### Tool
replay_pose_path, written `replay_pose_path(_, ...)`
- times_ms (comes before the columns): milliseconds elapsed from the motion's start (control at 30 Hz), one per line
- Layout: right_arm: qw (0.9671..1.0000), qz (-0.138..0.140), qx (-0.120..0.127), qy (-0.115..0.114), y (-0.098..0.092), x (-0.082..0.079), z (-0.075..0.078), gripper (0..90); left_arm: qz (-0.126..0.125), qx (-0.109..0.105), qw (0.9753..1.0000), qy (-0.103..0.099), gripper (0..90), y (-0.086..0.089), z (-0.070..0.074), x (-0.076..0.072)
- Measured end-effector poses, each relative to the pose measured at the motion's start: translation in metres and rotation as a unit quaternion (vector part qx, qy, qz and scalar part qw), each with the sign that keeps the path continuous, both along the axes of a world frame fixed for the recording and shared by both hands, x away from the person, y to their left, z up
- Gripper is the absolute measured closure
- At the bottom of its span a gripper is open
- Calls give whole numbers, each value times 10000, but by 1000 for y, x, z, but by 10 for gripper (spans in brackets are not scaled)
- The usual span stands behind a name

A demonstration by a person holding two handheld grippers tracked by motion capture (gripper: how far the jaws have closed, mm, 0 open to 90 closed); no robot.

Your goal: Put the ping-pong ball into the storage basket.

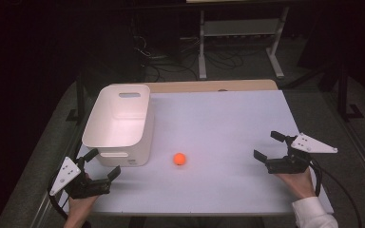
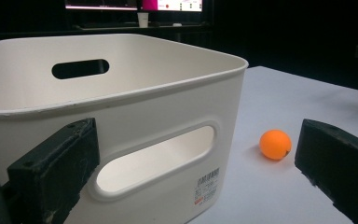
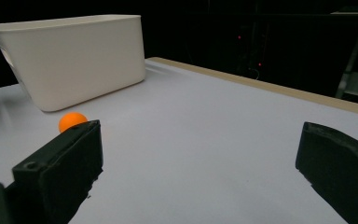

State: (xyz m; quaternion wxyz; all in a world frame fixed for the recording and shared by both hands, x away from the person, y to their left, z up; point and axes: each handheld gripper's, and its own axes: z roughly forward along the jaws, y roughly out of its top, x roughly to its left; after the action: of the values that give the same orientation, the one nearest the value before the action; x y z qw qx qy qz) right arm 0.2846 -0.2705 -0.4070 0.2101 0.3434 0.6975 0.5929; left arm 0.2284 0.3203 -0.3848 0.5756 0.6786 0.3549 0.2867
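Left gripper [image 1: 102, 164], near-left corner of the table [image 1: 228, 118]: jaws spread wide, nothing between them. It sits just short of the near end of the white bin [image 1: 119, 121], pointing at that end wall. In the left gripper view the bin's handle slot [image 2: 156, 158] fills the gap between the jaws, and the orange ball [image 2: 275, 144] sits just inside the right-hand jaw.

White bin: left side of the table, long axis running near to far, upright, looks empty from above. Handle cut-outs at both short ends.

Orange ball [image 1: 180, 158]: on the bare tabletop, near the bin's near-right corner but not touching it. Round, so no grasp axis to line up with; it may roll if nudged.

Right gripper [image 1: 267, 144], near-right of the table: jaws also wide apart and holding nothing. It points leftward across the table. In the right gripper view the ball [image 3: 72, 121] peeks over the tip of the left-hand jaw, with the bin [image 3: 74, 58] beyond it.

Key relation: the ball lies right and slightly far of the left gripper, and left of the right gripper across open table. The left gripper looks nearer, but the bin crowds its side. Judgement: the right gripper has the cleaner straight run.
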Motion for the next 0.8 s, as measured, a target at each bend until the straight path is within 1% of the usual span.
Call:
replay_pose_path(33, 10000, 12, -9, -39, -1, 0, 0, 2, 0, -16, 10000, -5, 0, 0, 0, 0)
replay_pose_path(67, 10000, 3, 9, -22, -1, -1, 1, 2, -23, 36, 10000, -28, 0, 1, 1, -1)
replay_pose_path(100, 10000, 3, 9, -22, -1, -1, 1, 2, -23, 36, 10000, -28, 0, 1, 1, -1)
replay_pose_path(133, 10000, -6, 22, -14, -1, -1, 1, 2, -24, -20, 10000, -11, 0, -1, 1, -1)
replay_pose_path(267, 10000, 4, 2, -15, -1, -1, 2, 2, -38, -32, 10000, 8, 0, -1, 0, -2)
replay_pose_path(300, 10000, 11, -21, -16, -1, -1, 3, 2, -43, -19, 10000, 14, 0, 0, 0, -2)
replay_pose_path(333, 10000, 42, -26, 1, 1, -1, 5, 2, -52, 101, 9999, 39, 0, 1, 1, -2)
replay_pose_path(367, 10000, 67, -28, 12, 2, -1, 6, 2, -52, 101, 9999, 39, 0, 1, 1, -2)
replay_pose_path(567, 9997, 169, -157, 110, 7, 1, 9, 2, -86, 66, 9999, 49, 0, 2, 1, -3)
replay_pose_path(633, 9994, 231, -211, 174, 10, 3, 9, 2, -102, 62, 9999, 32, 0, 3, 1, -3)
replay_pose_path(700, 9990, 274, -290, 185, 12, 4, 10, 2, -106, 35, 9999, 52, 0, 3, 1, -3)
replay_pose_path(733, 9990, 274, -290, 185, 12, 4, 10, 2, -103, 13, 9999, 62, 0, 3, 1, -3)
replay_pose_path(800, 9985, 339, -350, 251, 14, 5, 12, 2, -124, 7, 9999, 67, 0, 3, 1, -2)
